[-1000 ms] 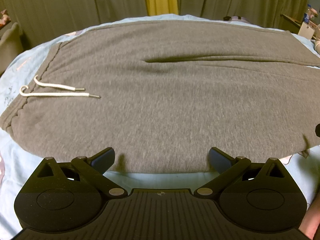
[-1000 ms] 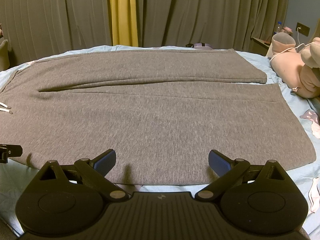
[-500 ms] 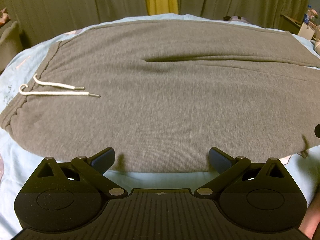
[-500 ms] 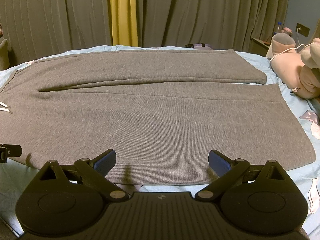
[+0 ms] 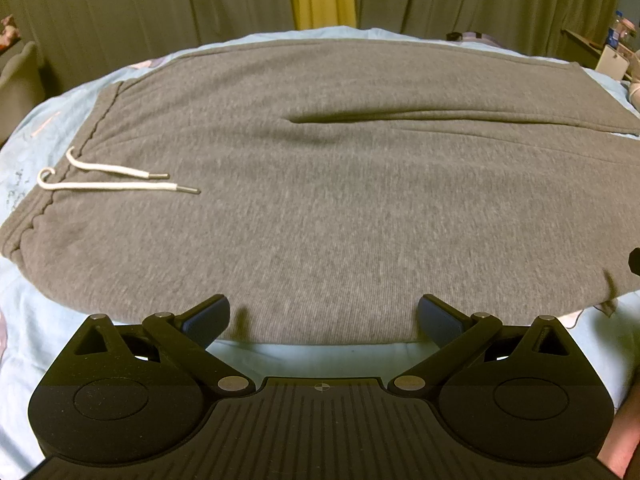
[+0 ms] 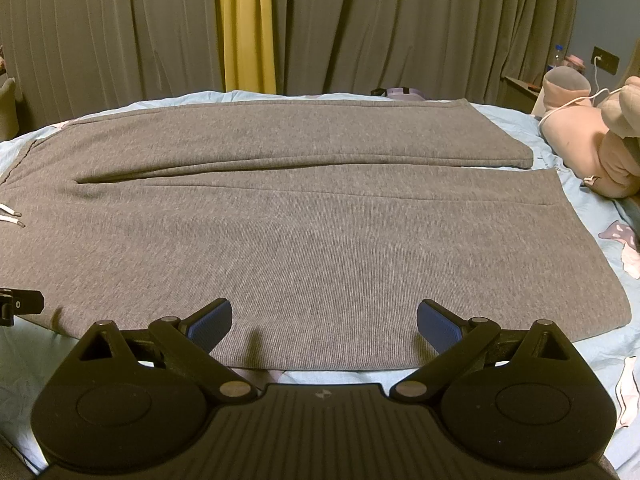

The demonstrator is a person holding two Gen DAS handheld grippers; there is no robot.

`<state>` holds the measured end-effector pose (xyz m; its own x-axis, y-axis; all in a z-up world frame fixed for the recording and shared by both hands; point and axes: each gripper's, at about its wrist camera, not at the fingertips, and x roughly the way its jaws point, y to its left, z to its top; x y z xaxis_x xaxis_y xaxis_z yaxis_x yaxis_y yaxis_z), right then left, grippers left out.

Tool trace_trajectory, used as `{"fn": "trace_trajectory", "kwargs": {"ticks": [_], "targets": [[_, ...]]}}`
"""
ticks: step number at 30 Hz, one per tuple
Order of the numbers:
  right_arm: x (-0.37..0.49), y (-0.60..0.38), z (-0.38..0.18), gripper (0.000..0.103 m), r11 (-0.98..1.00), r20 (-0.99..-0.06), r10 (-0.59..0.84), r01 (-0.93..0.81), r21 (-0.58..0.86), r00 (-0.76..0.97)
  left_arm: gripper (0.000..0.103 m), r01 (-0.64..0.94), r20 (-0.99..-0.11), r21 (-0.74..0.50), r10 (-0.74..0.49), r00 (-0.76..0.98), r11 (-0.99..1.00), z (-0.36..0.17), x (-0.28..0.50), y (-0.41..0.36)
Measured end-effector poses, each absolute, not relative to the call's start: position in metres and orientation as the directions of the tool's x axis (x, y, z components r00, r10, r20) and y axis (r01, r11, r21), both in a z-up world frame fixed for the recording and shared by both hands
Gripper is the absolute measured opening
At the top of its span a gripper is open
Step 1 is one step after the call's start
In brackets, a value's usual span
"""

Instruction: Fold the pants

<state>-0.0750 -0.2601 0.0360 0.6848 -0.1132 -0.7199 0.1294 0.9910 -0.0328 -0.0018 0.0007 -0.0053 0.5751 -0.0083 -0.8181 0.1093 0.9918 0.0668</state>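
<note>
Grey sweatpants (image 5: 340, 208) lie flat on the bed, waistband to the left, both legs running right side by side. A white drawstring (image 5: 108, 178) rests on the fabric near the waistband. My left gripper (image 5: 324, 318) is open at the near edge of the hip area, its blue pads spread wide over the hem line. In the right wrist view the pant legs (image 6: 320, 220) stretch to the cuffs at right. My right gripper (image 6: 324, 320) is open over the near leg's edge, nothing between its fingers.
A light blue bedsheet (image 6: 600, 344) shows around the pants. Pink and grey plush toys (image 6: 588, 144) and a white cable lie at the right. Green and yellow curtains (image 6: 248, 28) hang behind the bed. A nightstand with a bottle (image 6: 558, 56) stands far right.
Both grippers have stayed nearly still, open at the near edge of the pants. The pants have not moved.
</note>
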Motion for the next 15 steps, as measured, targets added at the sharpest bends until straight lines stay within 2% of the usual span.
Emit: {"fn": "trace_trajectory", "kwargs": {"ticks": [15], "targets": [[-0.0752,-0.2603,0.0371,0.099,0.991,-0.716,-0.112,0.126,-0.034,0.689,0.103,0.111,-0.818,0.073,-0.004,0.575,0.991,-0.0051,-0.0037,-0.0012]]}}
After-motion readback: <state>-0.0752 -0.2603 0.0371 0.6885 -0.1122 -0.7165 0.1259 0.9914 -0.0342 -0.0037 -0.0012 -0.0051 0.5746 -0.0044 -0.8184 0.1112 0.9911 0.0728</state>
